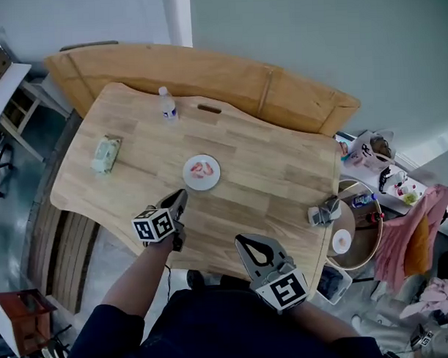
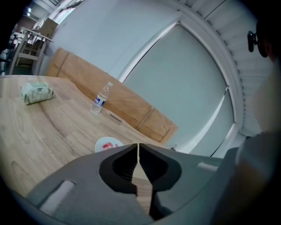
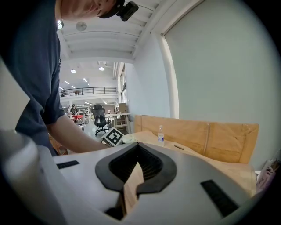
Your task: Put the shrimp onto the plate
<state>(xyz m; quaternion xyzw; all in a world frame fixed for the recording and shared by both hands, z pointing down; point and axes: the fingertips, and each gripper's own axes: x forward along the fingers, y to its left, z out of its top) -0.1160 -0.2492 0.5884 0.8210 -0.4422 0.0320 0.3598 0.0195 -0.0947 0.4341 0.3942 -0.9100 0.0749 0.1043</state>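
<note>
Head view: high above, facing steeply down on the whole wooden table point(image 1: 268, 180).
Left gripper view: low, close over the wooden table, facing across toward plate point(image 2: 100, 143) and water bottle point(image 2: 101, 99).
Right gripper view: low at the near edge, facing level across.
Shared by all three: water bottle, tabletop.

Navy shirt point(image 1: 214, 325); grey left gripper point(image 1: 180, 197) and right gripper point(image 1: 248, 243), black-and-white marker cubes point(image 1: 154, 225).

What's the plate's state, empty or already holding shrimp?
Holding shrimp: the white plate has pink shrimp lying on it, visible in the head view and the left gripper view.
</note>
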